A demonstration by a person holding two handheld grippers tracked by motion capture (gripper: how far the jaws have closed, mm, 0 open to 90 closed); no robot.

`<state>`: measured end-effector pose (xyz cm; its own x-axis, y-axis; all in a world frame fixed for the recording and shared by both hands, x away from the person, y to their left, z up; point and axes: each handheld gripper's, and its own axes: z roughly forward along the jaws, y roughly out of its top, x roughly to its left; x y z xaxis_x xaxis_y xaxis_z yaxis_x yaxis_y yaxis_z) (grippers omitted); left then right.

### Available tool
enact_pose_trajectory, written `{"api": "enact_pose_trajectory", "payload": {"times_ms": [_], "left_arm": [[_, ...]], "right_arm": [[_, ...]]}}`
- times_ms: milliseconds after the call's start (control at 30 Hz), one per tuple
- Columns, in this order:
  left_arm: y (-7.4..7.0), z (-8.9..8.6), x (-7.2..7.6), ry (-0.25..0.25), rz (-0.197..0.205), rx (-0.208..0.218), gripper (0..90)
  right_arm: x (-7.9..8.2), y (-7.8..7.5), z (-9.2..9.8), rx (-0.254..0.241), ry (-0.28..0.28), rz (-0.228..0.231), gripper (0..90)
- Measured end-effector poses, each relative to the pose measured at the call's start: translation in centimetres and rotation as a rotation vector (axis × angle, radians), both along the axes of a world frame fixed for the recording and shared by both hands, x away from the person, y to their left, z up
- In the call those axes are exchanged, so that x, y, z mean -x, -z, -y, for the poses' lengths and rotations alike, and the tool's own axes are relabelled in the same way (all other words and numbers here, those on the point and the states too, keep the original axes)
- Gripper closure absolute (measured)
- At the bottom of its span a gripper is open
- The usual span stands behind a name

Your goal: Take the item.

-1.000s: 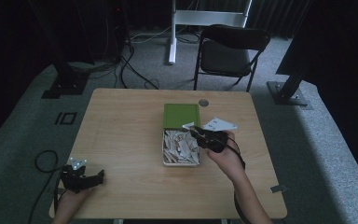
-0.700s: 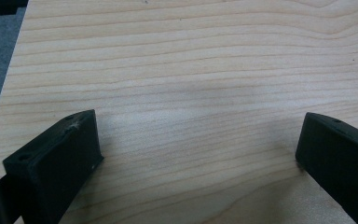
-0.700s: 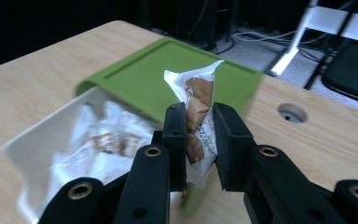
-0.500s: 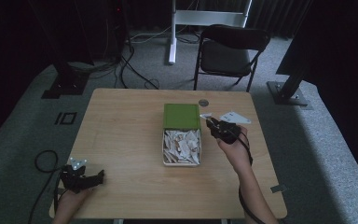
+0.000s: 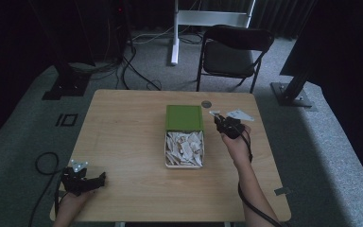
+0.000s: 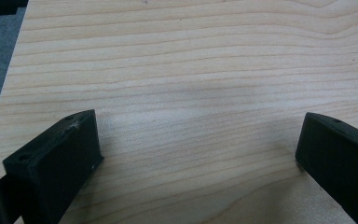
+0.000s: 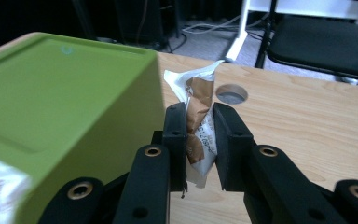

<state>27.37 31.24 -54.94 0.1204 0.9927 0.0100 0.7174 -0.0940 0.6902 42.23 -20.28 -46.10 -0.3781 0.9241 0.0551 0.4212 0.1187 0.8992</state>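
The sachet (image 7: pixel 199 122) stands upright, long axis vertical, clamped between the jaws of your right tongs (image 5: pixel 220 121) just beside the green lid (image 5: pixel 184 117); its brown-and-white print is too blurred to read. Your left tongs (image 5: pixel 94 180) rest released near the counter (image 5: pixel 123 132) edge, jaws wide apart. Mid-counter, the white box (image 5: pixel 183 149) holds a heap of similar sachets, the lid at its far end.

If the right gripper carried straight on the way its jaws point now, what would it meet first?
Probably bare table: the right gripper, shut on a sachet, points past the green box at its side toward the round hole and far edge. Depth is uncertain.
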Motion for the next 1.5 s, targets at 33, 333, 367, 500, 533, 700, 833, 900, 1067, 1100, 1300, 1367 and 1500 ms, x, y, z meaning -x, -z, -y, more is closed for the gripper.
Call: {"api": "enact_pose_trajectory", "payload": {"times_ms": [33, 333, 367, 500, 533, 700, 833, 900, 1067, 1100, 1300, 1367, 1500], "left_arm": [[0.0, 0.0, 0.0, 0.000, 0.000, 0.000, 0.7], [0.0, 0.0, 0.0, 0.000, 0.000, -0.001, 0.7], [0.0, 0.0, 0.0, 0.000, 0.000, 0.000, 0.7], [0.0, 0.0, 0.0, 0.000, 0.000, 0.000, 0.7], [0.0, 0.0, 0.0, 0.000, 0.000, 0.000, 0.7], [0.0, 0.0, 0.0, 0.000, 0.000, 0.000, 0.7], [0.0, 0.0, 0.0, 0.000, 0.000, 0.000, 0.7], [0.0, 0.0, 0.0, 0.000, 0.000, 0.000, 0.7], [0.0, 0.0, 0.0, 0.000, 0.000, 0.000, 0.7], [0.0, 0.0, 0.0, 0.000, 0.000, 0.000, 0.6], [0.0, 0.0, 0.0, 0.000, 0.000, 0.000, 0.7], [0.0, 0.0, 0.0, 0.000, 0.000, 0.000, 0.7], [0.0, 0.0, 0.0, 0.000, 0.000, 0.000, 0.7]], "right_arm": [[-0.3, 0.2, 0.0, 0.006, 0.004, -0.005, 76.0], [-2.8, 2.0, 0.2, 0.007, 0.049, -0.052, 76.0], [-3.0, 2.2, 0.2, 0.007, 0.050, -0.059, 76.0], [-3.9, 3.9, 0.1, 0.016, 0.064, -0.092, 76.0], [-4.1, 4.3, 0.0, 0.021, 0.068, -0.102, 76.0], [-4.8, 5.8, -0.2, 0.025, 0.089, -0.140, 76.0], [-5.3, 6.6, -0.3, 0.039, 0.093, -0.172, 75.9], [-5.5, 6.8, -0.3, 0.043, 0.101, -0.180, 75.9], [-6.0, 7.2, -0.3, 0.043, 0.112, -0.202, 75.3], [-6.1, 7.4, -0.3, 0.052, 0.113, -0.210, 74.7], [-6.2, 8.0, -0.1, 0.050, 0.098, -0.246, 62.7], [-6.0, 7.9, 0.1, 0.058, 0.096, -0.244, 59.5], [-5.4, 7.5, 0.7, 0.047, 0.112, -0.240, 49.7]]}}
